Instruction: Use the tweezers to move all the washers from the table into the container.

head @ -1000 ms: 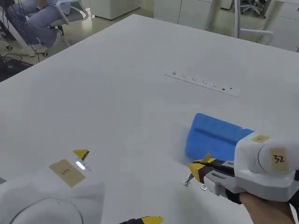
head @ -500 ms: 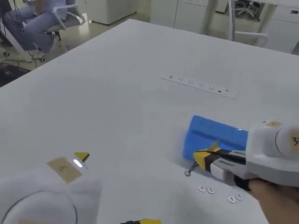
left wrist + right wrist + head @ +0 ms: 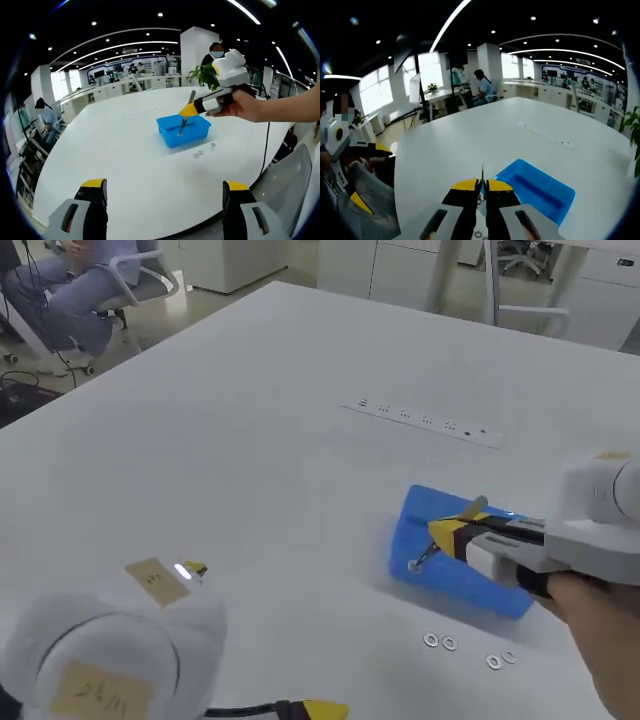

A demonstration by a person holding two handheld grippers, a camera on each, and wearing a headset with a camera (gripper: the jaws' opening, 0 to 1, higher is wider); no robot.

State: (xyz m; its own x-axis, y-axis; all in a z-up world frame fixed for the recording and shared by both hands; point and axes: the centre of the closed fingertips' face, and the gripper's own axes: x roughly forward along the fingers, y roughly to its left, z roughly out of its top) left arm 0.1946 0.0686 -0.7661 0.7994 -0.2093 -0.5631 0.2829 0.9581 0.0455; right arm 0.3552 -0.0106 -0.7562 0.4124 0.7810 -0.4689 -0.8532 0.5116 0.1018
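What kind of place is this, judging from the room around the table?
Most likely an open-plan office. Rows of desks stand under long ceiling light strips, an office chair stands nearby, and the big white table carries a socket strip.

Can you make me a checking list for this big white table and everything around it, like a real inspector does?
Surface: white table, with a socket strip set into it.
Job's things: blue container, open on top; four washers lie on the table beside it; the tweezers point their tip over the container. Whether the tip carries a washer is too small to tell.
Clutter: nothing seen.
Grippers: right gripper, jaws shut on the tweezers; left gripper, jaws open, holding nothing.
Cables: a thin dark cable hangs below the hand with the right gripper.
Surroundings: office chair, a seated person, a plant.
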